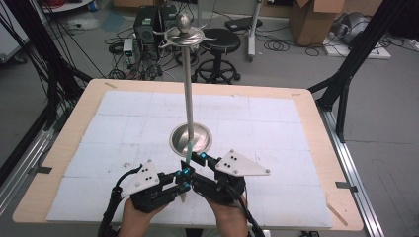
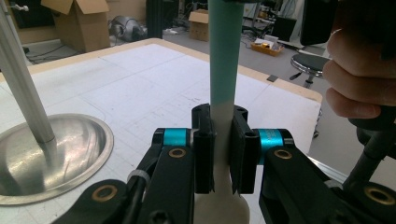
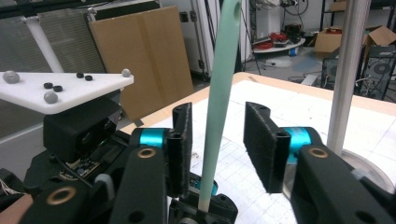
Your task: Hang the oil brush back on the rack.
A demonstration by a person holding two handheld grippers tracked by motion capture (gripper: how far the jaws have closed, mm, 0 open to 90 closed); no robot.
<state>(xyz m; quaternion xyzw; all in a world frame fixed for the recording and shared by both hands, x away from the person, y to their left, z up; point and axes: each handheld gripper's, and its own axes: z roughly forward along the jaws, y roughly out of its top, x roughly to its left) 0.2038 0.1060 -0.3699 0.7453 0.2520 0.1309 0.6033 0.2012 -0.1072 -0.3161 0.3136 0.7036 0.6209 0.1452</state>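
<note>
Two hands come in from the bottom of the high view, close together at the near edge of the table [image 1: 59,163]. Each hand holds a black gripper, and both point toward each other.

The left gripper [image 2: 223,149] is clamped tight on a thin strip [image 2: 224,70] that is white low down and green higher up. The strip stands almost straight up from its jaws.

The right gripper [image 3: 217,144] points at the same strip from the other side. The strip rises between its jaws, close by one pad, with a gap to the other, so this gripper is not squeezing it.

Just past both grippers stands a shiny metal stand [image 1: 190,94] with a round dish [image 1: 190,139] at its foot.
</note>
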